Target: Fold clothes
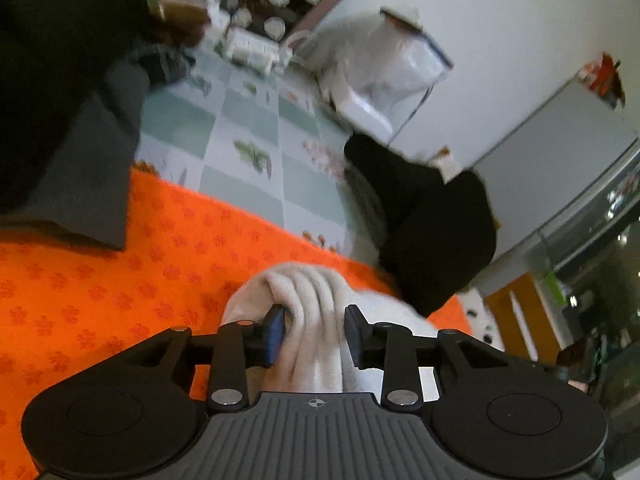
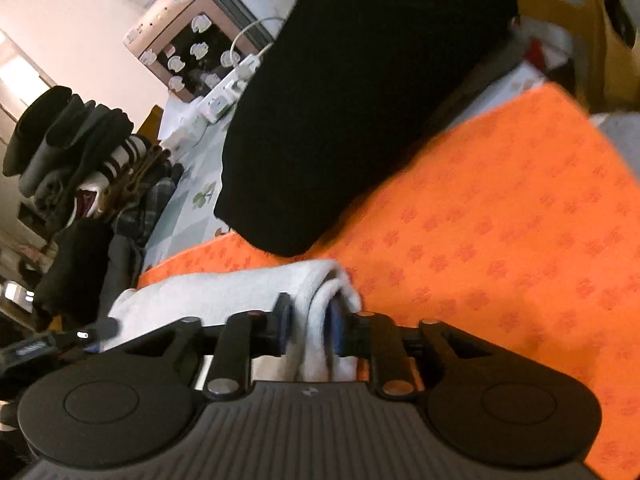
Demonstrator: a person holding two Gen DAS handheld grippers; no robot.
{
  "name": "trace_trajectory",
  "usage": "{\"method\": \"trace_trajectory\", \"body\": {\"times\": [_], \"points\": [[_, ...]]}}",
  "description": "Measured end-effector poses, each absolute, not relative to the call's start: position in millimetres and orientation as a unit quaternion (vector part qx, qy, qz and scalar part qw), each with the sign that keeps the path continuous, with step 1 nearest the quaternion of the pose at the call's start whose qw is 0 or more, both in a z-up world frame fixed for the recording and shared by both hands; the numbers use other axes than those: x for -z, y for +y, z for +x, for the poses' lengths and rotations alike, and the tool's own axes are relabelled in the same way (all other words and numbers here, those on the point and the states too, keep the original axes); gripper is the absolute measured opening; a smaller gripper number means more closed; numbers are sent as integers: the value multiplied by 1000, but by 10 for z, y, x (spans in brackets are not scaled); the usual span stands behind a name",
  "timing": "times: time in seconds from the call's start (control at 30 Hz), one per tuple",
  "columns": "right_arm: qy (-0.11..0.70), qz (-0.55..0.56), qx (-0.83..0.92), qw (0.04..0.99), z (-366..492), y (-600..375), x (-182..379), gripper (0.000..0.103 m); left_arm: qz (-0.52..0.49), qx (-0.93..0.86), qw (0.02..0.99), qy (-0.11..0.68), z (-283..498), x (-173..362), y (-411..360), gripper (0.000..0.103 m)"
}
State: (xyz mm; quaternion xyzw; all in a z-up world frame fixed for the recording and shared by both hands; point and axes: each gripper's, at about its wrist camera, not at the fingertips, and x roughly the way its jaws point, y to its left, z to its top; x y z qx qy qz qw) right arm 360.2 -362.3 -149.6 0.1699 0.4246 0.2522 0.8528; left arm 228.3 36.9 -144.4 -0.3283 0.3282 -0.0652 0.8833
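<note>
A white fleecy garment (image 1: 308, 288) lies bunched on the orange patterned cloth (image 1: 120, 288) that covers the table. My left gripper (image 1: 316, 332) is shut on a thick gathered bunch of it, and the fabric fills the gap between the blue-padded fingers (image 1: 276, 330). In the right wrist view the same white garment (image 2: 224, 292) stretches left as a folded roll. My right gripper (image 2: 310, 326) is shut on its folded end, just above the orange cloth (image 2: 500, 240). The part of the garment under both grippers is hidden.
A folded black garment (image 1: 436, 232) (image 2: 344, 120) lies just beyond the white one. A grey folded piece (image 1: 92, 168) sits at the left. A heap of mixed clothes (image 2: 80, 160), a power strip (image 2: 224, 96) and a pink box (image 2: 180, 36) stand behind on the tiled-pattern tablecloth (image 1: 248, 120).
</note>
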Motion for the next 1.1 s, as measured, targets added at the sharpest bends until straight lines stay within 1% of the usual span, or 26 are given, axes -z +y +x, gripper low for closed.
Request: {"method": "trace_trajectory", "body": {"times": [0.03, 0.07, 0.13, 0.23, 0.27, 0.33, 0.47, 0.67, 0.8, 0.9, 0.97, 1.0, 1.03, 1.07, 1.1], "points": [[421, 164, -250, 857, 3584, -3628, 1478, 32, -324, 61, 888, 319, 2222, 1375, 369, 34], [417, 159, -247, 860, 3565, -3633, 1460, 32, -320, 57, 893, 310, 2166, 1307, 368, 34], [407, 145, -243, 868, 3525, -3641, 1398, 32, -300, 48, 904, 301, 2142, 1196, 322, 28], [391, 122, -245, 879, 3460, -3614, 1246, 32, -249, 44, 917, 308, 2213, 1112, 156, 24], [390, 117, -250, 878, 3445, -3583, 1224, 32, -232, 46, 920, 313, 2247, 1103, 89, 24], [390, 109, -262, 876, 3418, -3513, 1210, 36, -204, 48, 922, 325, 2311, 1112, -32, 22], [402, 76, -276, 870, 3382, -3265, 1301, 38, -170, 19, 923, 344, 2407, 1205, -173, 22], [407, 48, -278, 869, 3302, -3106, 1432, 40, -184, 5, 923, 338, 2365, 1280, -154, 22], [412, 49, -278, 866, 3289, -3099, 1502, 42, -208, 8, 912, 353, 2401, 1432, -125, 22], [411, 45, -276, 868, 3279, -3087, 1527, 42, -239, 12, 907, 348, 2381, 1502, -65, 10], [410, 42, -275, 869, 3271, -3078, 1541, 41, -265, 19, 908, 324, 2316, 1416, 2, 9], [409, 40, -274, 869, 3267, -3073, 1549, 32, -278, 24, 909, 309, 2272, 1342, 40, 8], [406, 37, -270, 872, 3258, -3084, 1538, 10, -290, 28, 910, 295, 2230, 1271, 78, 8], [403, 35, -265, 875, 3253, -3108, 1522, 4, -292, 24, 912, 287, 2200, 1217, 117, 8], [401, 37, -259, 878, 3257, -3141, 1512, 3, -294, 20, 914, 280, 2170, 1163, 156, 5]]}}
